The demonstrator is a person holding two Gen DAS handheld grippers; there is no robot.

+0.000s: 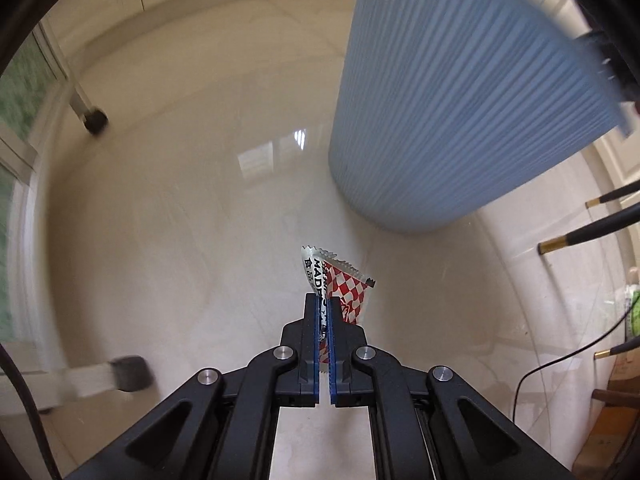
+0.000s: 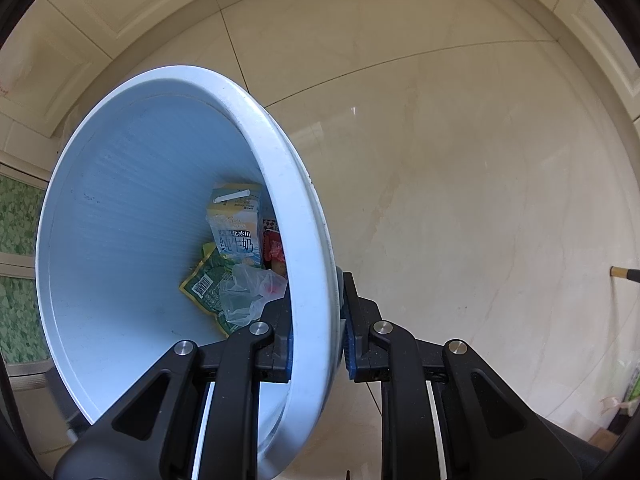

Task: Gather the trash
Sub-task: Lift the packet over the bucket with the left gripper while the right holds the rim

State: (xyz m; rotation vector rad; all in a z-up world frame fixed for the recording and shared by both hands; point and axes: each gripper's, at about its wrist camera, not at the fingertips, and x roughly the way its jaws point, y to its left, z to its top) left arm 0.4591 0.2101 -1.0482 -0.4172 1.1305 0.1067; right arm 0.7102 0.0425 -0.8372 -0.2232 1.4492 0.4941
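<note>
My left gripper (image 1: 325,312) is shut on a red-and-white checkered snack wrapper (image 1: 344,280), held above the cream tiled floor. The light blue ribbed trash bin (image 1: 460,92) hangs tilted at the upper right of the left wrist view, ahead of the wrapper. My right gripper (image 2: 318,320) is shut on the bin's white rim (image 2: 312,240), one finger inside and one outside. Inside the bin lie a milk carton (image 2: 236,220), a green packet (image 2: 208,284), a clear plastic bag (image 2: 248,292) and a red wrapper (image 2: 275,248).
Grey furniture legs with dark feet (image 1: 96,120) stand at the left, another foot (image 1: 128,374) lower left. Black legs with gold tips (image 1: 580,236) and a thin black cable (image 1: 560,364) are at the right. A green patterned panel (image 2: 16,240) lines the left wall.
</note>
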